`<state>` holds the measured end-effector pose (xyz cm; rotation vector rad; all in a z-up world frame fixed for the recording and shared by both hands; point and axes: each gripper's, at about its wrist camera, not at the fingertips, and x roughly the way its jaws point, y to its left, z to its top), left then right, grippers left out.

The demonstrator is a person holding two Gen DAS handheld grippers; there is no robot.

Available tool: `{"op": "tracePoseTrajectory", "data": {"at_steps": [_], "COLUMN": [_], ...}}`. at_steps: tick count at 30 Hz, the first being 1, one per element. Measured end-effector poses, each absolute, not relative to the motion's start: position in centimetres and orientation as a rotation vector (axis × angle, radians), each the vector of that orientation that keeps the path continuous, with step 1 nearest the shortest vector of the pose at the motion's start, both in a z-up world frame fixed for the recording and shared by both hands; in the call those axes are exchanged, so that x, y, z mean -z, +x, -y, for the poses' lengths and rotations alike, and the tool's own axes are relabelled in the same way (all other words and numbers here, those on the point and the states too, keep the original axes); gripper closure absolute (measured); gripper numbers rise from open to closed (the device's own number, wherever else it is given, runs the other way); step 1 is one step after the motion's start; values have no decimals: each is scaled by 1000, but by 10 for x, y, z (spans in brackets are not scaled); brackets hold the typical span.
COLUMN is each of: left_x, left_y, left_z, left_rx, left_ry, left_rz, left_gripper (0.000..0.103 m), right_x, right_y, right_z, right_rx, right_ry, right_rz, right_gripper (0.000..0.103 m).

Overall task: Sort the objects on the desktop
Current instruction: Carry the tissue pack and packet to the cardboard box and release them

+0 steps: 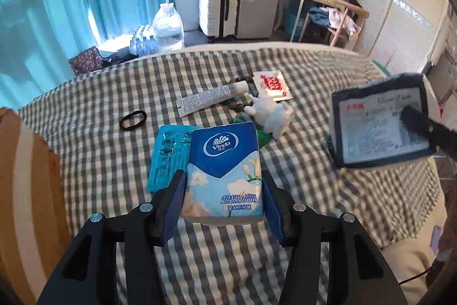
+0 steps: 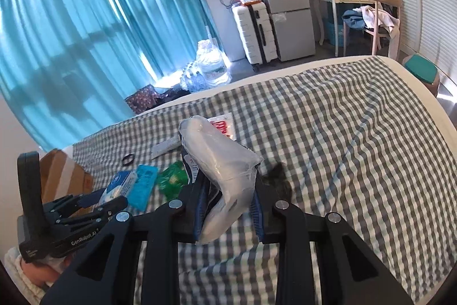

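Left gripper (image 1: 222, 199) at lower centre of left wrist view, jaws clenched on the Vinda tissue pack (image 1: 224, 170), blue pads pressed to both its sides; pack sits on the checked bed cover (image 1: 94, 162), partly over a teal blister sheet (image 1: 168, 156); right gripper (image 2: 228, 199) at lower centre of right wrist view, jaws grasping a dark-edged tissue pack (image 2: 225, 173) in clear wrap, pack bent and raised off the bed; same pack shows blurred at right of left wrist view, held in the air; mid-frame on the bed: black hair tie (image 1: 132, 119), white tube (image 1: 211, 99), red-and-white sachet (image 1: 271, 85), white figurine (image 1: 271, 113) just beside a green packet (image 1: 264, 137), dark beads partly hidden behind the tube; cardboard box (image 1: 28, 190) at left edge; white suitcase (image 1: 218, 9) and water jug (image 1: 168, 27) on the floor in upper centre.
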<state>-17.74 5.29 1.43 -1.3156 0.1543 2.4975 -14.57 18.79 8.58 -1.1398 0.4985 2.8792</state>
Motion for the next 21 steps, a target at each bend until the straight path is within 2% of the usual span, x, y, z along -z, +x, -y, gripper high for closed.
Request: {"op": "tracePoseTrajectory", "data": {"at_steps": [12,15,21], "left_x": [-79,-93,-118], "left_y": [-119,-108,-88], "left_z": [-37,-27,-3], "left_rx": [-2573,-2596,-2640], "left_ry": [-1221,-1188,-1134], "left_rz": [-84,-69,-34], "left_gripper": [50,50,50], "right_x": [-134,-146,-167], "right_y": [-85,-73,-57], "right_z": [-136,-135,-142], "right_rx": [-3003,-3032,-3058], "right_ry": [-1077,-1067,-1102], "right_rz": [-421,-513,-830], "right_gripper": [77,77,77]}}
